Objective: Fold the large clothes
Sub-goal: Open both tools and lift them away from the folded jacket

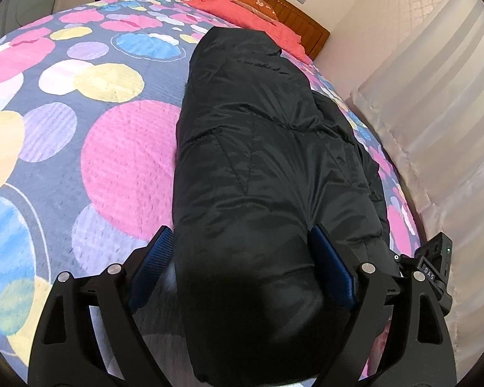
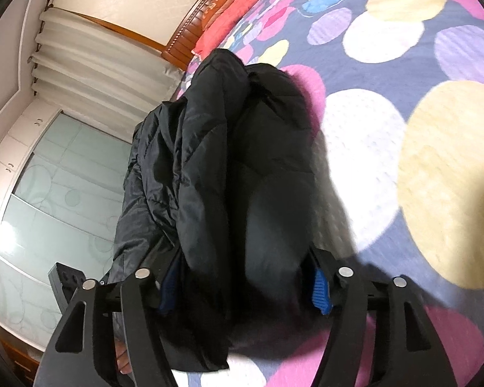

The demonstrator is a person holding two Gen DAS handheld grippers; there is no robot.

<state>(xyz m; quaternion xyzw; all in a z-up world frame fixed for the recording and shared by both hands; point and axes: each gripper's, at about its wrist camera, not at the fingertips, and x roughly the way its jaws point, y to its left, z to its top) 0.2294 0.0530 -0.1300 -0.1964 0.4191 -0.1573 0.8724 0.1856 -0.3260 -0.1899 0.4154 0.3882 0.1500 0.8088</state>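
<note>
A black puffer jacket (image 1: 258, 148) lies folded lengthwise on the bed, stretching away toward the headboard. My left gripper (image 1: 242, 242) has its blue pads on both sides of the jacket's near end and is shut on that thick fold. In the right wrist view the same black jacket (image 2: 242, 161) fills the centre, bunched and partly lifted near the bed's edge. My right gripper (image 2: 242, 285) is shut on a thick bunch of it, with its blue pads (image 2: 321, 287) half buried in the fabric.
The bed cover (image 1: 80, 113) is grey with big pink, yellow, blue and white circles. A red pillow (image 1: 251, 13) lies by the wooden headboard (image 1: 290, 9). A white curtain (image 1: 435, 113) hangs along the bed's right side. A glass-door wardrobe (image 2: 58, 193) stands beyond it.
</note>
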